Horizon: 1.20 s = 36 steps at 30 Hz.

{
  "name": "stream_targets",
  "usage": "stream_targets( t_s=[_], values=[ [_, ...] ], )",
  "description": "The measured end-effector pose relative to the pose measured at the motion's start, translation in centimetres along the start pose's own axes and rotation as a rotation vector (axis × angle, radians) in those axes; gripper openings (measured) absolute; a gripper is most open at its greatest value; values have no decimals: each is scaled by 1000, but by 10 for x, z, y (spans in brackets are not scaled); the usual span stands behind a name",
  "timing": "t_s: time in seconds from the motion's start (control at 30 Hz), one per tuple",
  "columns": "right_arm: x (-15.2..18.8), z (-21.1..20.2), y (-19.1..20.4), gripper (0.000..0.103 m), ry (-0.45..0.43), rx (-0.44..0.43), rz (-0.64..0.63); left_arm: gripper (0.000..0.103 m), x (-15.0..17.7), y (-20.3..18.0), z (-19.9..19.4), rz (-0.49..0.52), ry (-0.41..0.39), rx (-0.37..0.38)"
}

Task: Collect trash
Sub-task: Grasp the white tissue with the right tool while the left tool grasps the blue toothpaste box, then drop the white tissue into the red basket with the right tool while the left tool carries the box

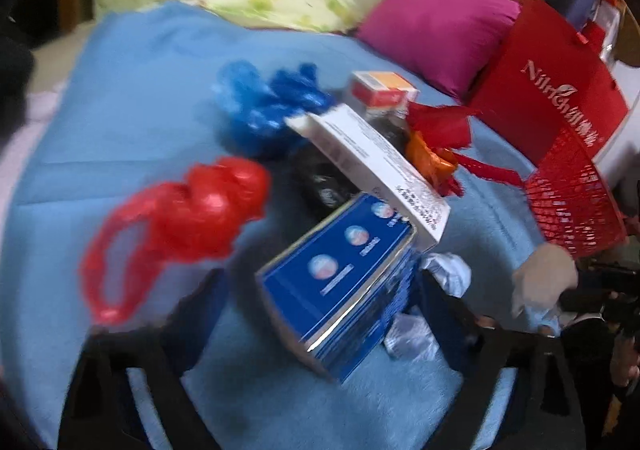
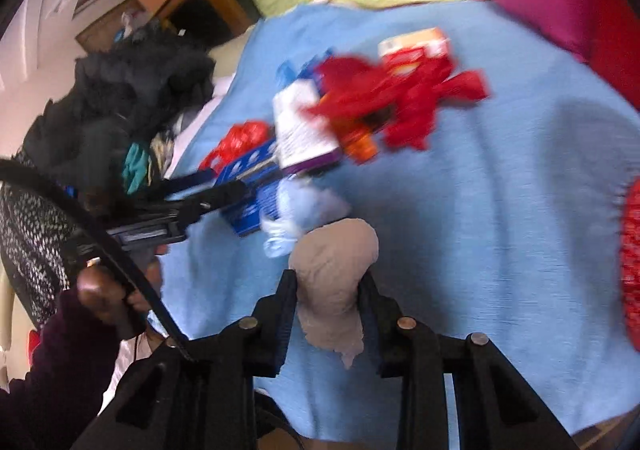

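On the light blue blanket (image 1: 132, 97) that covers the bed, the trash lies in a loose heap ahead of me. My left gripper (image 1: 324, 314) hangs over a blue box (image 1: 340, 290) with round pictures on its side; my two fingers stand on either side of it, spread wide, and I cannot see either pad pressing on the cardboard. A white box (image 1: 376, 165) leans across the top of the blue one. To the left of these lies a knotted red plastic bag (image 1: 188, 221), and farther back a crumpled blue plastic bag (image 1: 268, 105). Behind the white box stands a small red and orange carton (image 1: 382, 87), with red scraps (image 1: 440, 121) and an orange wrapper (image 1: 430, 157) just beside it. Pale crumpled tissue (image 1: 448, 274) lies against the blue box on the right.

My right gripper (image 2: 329, 304) is closed tight on a beige crumpled wad (image 2: 334, 266), which bulges above my fingertips and hangs out below them, over the blanket. From the left wrist view, a red mesh basket (image 1: 568, 201) sits at the far right edge, with a red bag with white lettering (image 1: 560, 89) behind it and a magenta pillow (image 1: 436, 25) beside that. A hand (image 2: 108, 290) in a dark sleeve holds the left gripper's handle.
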State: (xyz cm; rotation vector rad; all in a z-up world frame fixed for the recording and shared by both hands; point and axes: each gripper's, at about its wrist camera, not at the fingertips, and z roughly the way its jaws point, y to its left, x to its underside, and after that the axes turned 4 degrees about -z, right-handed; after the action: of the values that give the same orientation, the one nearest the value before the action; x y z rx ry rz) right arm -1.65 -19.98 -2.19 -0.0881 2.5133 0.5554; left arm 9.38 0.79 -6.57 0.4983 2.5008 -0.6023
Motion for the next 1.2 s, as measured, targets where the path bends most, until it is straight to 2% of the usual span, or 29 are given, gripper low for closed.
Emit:
stream_targets(
  t_s=[0.03,0.07,0.13,0.2,0.33,0.53,0.8,0.93,1.07,1.2],
  values=[
    [0,-8,-4,33,-15,7,5,69,0,0,5,-7,17,22],
    [0,-14,-7,33,-25,9,12,66,0,2,12,-28,43,50],
    [1,-29,-15,33,-48,12,32,57,2,4,12,-58,31,95],
    [3,-43,-22,33,-71,16,49,53,5,1,5,-73,16,124],
    [6,-58,-21,33,-119,46,30,44,13,-14,-11,-47,-15,95],
    [8,-76,-15,33,-190,46,25,42,31,-38,-39,-26,-61,14],
    [24,-126,-24,33,-299,64,40,42,28,-53,-96,-18,-156,-69],
    [36,-160,-38,33,-364,86,73,42,7,-95,-116,54,-193,-55],
    [48,-201,-61,33,-449,119,128,42,-23,-169,-126,158,-234,8],
    [59,-238,-89,33,-531,180,203,42,-45,-243,-110,205,-232,104]
  ],
)
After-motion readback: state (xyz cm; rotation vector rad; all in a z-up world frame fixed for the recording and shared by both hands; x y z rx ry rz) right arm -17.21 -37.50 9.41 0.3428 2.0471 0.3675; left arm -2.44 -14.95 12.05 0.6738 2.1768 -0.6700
